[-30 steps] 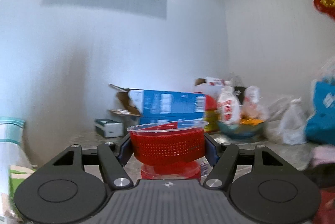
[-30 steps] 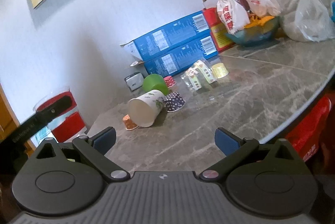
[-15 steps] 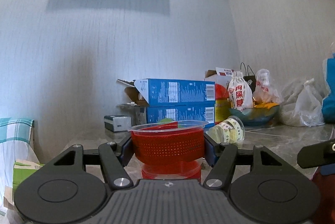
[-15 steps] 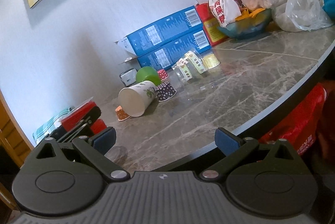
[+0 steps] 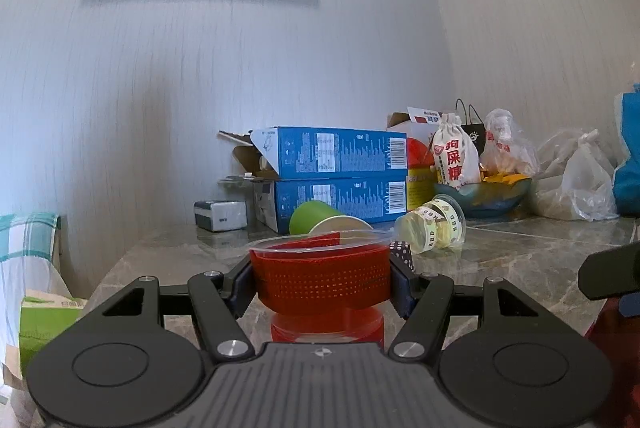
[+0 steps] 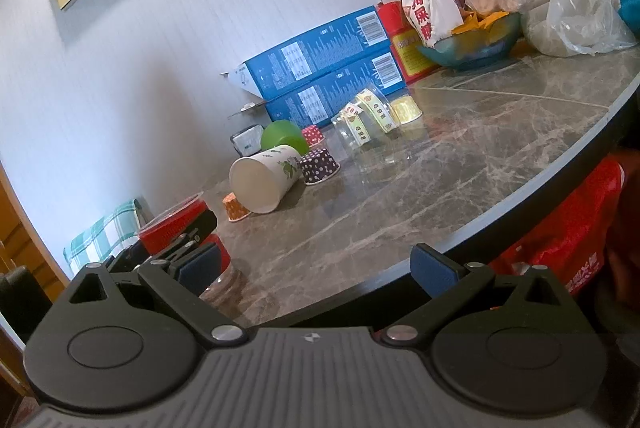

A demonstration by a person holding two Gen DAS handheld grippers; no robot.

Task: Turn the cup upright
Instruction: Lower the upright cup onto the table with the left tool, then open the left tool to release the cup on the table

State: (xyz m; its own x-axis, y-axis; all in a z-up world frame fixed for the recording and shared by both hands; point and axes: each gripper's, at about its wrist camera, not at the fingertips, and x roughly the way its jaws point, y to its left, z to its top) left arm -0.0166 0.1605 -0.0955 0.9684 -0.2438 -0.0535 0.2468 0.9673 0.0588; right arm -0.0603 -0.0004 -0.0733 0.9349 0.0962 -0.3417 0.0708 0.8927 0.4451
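Left claw (image 5: 322,278) is clamped on the red cup (image 5: 323,282), one pad on each side wall. Cup is upright: clear rim on top, mouth up, long axis vertical, base pointing down at the table (image 5: 520,260). It sits dead centre between the fingers, close in front of the camera. Can't tell if the base touches the table; a red reflection shows under it.

Right claw (image 6: 316,264) is wide open, holding nothing, hovering off the table edge. From it, the red cup and left claw are low to the left.

Ahead of the right claw and left of centre: white paper cup (image 6: 264,179) lying on its side, mouth facing the camera. Green cup (image 6: 284,137) behind it, also on its side. Blue boxes (image 6: 320,75) stacked at the wall beyond.
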